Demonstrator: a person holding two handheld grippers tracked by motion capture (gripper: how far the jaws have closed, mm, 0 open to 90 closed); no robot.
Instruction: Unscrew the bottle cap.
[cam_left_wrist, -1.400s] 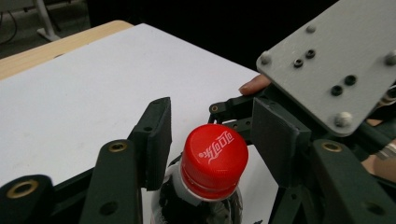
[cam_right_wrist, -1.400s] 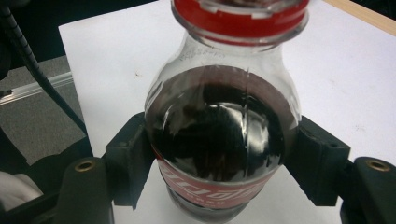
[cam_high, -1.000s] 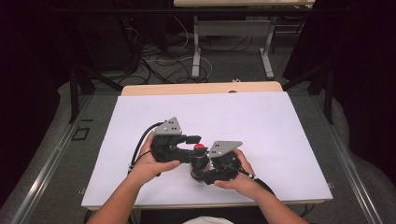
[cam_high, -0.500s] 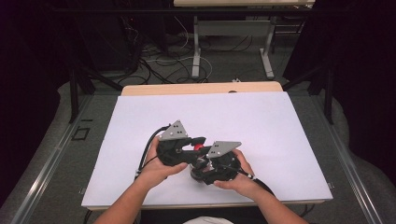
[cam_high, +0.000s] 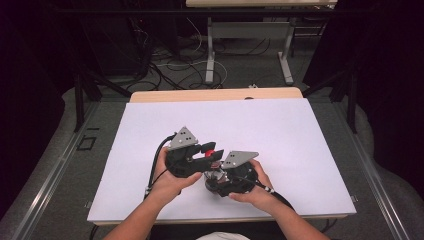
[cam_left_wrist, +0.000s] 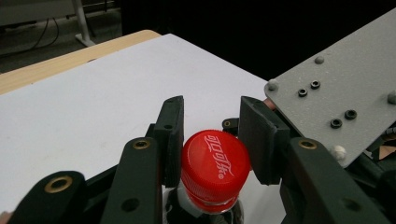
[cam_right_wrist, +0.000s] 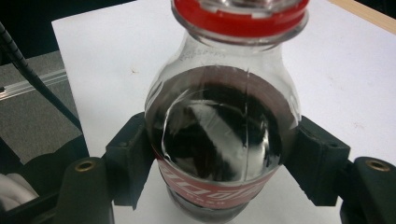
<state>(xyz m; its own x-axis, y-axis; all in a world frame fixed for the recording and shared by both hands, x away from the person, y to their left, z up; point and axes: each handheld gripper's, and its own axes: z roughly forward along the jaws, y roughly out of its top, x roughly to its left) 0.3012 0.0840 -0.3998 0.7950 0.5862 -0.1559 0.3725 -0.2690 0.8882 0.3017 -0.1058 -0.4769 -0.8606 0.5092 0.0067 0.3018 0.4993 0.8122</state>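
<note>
Your right gripper (cam_right_wrist: 219, 154) has its two black jaws pressed against the sides of the cola bottle (cam_right_wrist: 222, 140), one pad on each flank just above the red label band, so the bottle is clamped at its widest part. Your left gripper (cam_left_wrist: 212, 140) has come around the red cap (cam_left_wrist: 215, 170): the left jaw's pad touches the cap's side, while the right jaw's pad sits just beside it with a thin gap that may or may not be closed, so the jaws are nearly shut around the cap but you cannot count on a full grip yet.

In the high view the bottle sits between your two hands, near the front edge of the white table (cam_high: 280, 125), with only the red cap (cam_high: 210, 153) clearly visible.

The main risk is the cap slipping. With only one pad firmly on it, a twist would skid round the ribbed edge instead of turning it. Close fully first.

The second risk is the body. It is thin clear plastic, and squeezing harder to resist the twist could dent it.

The bottle holds dark liquid up to the shoulder, with clear space below the neck ring. If the cap loosens while the body is squeezed, cola could well up and spill onto the table.
</note>
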